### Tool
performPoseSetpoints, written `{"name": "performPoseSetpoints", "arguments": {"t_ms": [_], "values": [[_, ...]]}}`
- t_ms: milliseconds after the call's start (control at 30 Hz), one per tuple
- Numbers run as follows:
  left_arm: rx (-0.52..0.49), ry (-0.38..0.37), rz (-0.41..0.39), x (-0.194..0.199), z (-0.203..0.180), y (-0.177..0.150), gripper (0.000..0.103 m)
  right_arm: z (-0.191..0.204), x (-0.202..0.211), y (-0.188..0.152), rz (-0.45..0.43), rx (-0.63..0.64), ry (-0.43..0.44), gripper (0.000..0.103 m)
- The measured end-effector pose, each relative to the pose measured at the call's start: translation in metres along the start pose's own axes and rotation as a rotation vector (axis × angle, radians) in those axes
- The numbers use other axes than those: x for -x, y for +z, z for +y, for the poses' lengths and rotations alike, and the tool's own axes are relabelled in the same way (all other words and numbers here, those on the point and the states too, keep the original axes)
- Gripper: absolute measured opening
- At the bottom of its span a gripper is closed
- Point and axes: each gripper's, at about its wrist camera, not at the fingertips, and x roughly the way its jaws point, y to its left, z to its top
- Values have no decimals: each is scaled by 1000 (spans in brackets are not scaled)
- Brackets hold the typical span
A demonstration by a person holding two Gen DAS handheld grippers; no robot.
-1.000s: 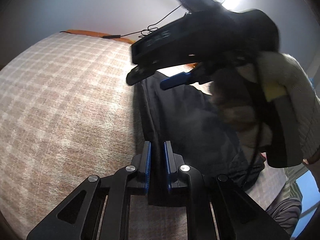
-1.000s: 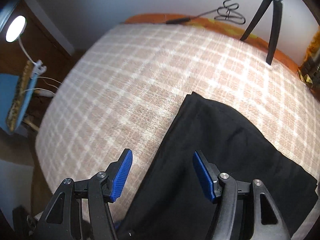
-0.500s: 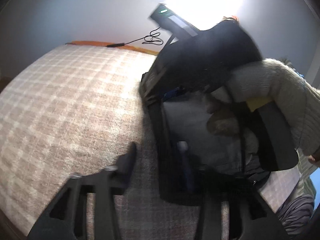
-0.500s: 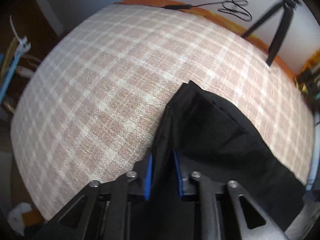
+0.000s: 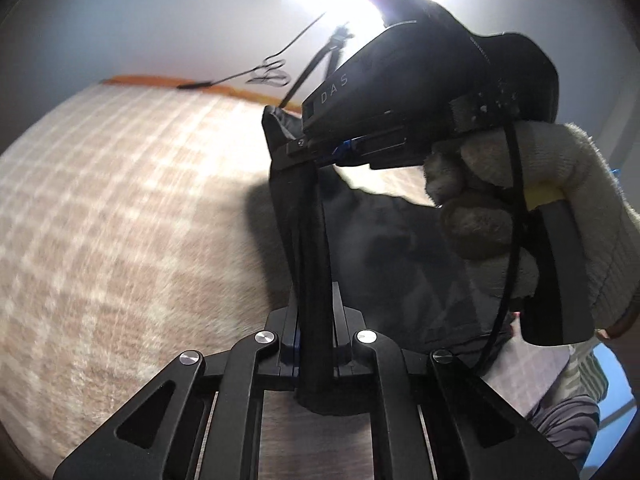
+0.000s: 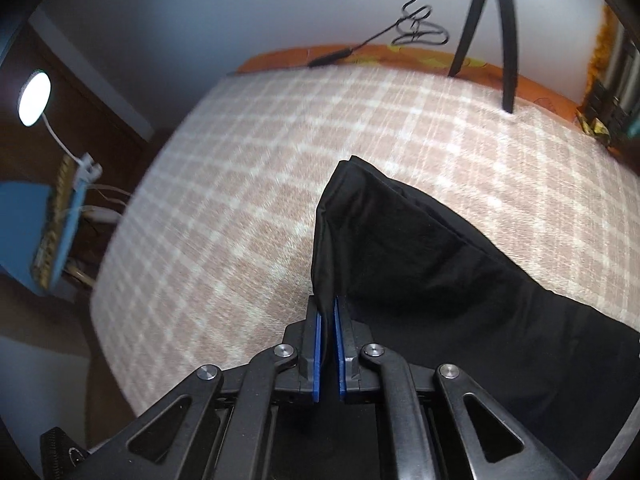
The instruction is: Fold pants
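Observation:
The black pants [image 6: 420, 248] lie partly on the checked bedspread [image 6: 248, 200], with one edge lifted off it. My right gripper [image 6: 328, 320] is shut on that edge, which rises as a taut fold ahead of the fingers. My left gripper [image 5: 314, 320] is shut on the same edge of the pants [image 5: 304, 216], stretched as a dark vertical band up to the right gripper [image 5: 340, 148]. The right gripper and its gloved hand [image 5: 520, 200] fill the upper right of the left wrist view. The rest of the pants hangs below them.
A black tripod [image 6: 496, 28] stands at the far edge of the bed by an orange headboard strip [image 6: 400, 54] with a coiled cable [image 6: 420, 28]. A lamp [image 6: 36, 92] and a blue object [image 6: 44, 236] are off the bed's left side. Striped cloth [image 5: 568, 420] lies lower right.
Both grippers have shut on the pants' edge: the right was open a second ago, the left reopened briefly half a second ago. The edge is now lifted off the bedspread.

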Motion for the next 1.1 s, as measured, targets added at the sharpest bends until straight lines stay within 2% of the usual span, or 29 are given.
{"name": "performPoseSetpoints", "arguments": {"t_ms": [267,433,533,767,900,1100], "values": [[-158,-72,3,6,-54,23,8,-41,72,-16,-127,-86,92,2],[-253,-122,19,5,-94,25,8,-81,116,-36,-199,-138,104,2],[-282,-156,47,-10,-115,26,8,-111,131,-50,-223,-179,83,1],[-389,-201,133,-45,-161,16,8,-175,144,-79,-225,-266,24,1],[-399,-218,178,-66,-185,13,8,-214,145,-90,-219,-311,0,1],[-408,-218,230,-100,-204,3,8,-250,128,-95,-188,-346,-11,1]]}}
